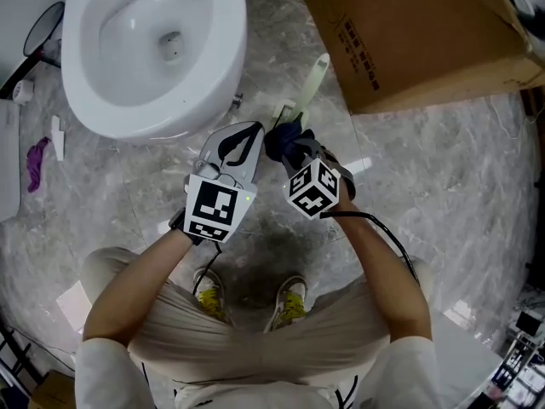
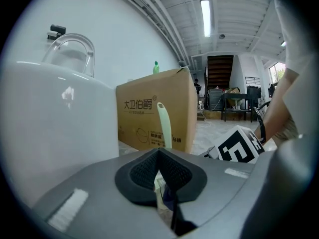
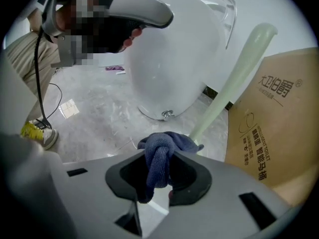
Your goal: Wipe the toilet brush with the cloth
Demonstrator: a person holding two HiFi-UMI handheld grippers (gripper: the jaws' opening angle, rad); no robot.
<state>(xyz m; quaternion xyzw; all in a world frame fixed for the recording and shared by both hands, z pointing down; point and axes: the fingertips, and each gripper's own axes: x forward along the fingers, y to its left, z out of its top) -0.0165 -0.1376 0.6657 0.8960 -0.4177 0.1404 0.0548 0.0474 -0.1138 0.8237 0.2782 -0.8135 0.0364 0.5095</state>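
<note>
Person standing over marble floor (image 1: 426, 194), toilet (image 1: 213, 66) ahead-left, cardboard box (image 1: 426, 32) ahead-right. Toilet brush (image 1: 313, 79) held between the two, pale green handle slanting up and away toward the box; bristle end not visible. Left gripper (image 1: 251, 133) has its fingers closed on the lower handle, which rises just beyond them in the left gripper view (image 2: 164, 126). This is likely an anchor so the shaft stays put under rubbing. Right gripper (image 1: 288, 147) has its fingers clamped on a bunched dark blue cloth (image 3: 159, 153), the wad pressed against the handle (image 3: 234, 78) right beside the left grip. Holding the cloth bunched gives a thick pad. Judgement: wipe under way, low on the shaft.
</note>
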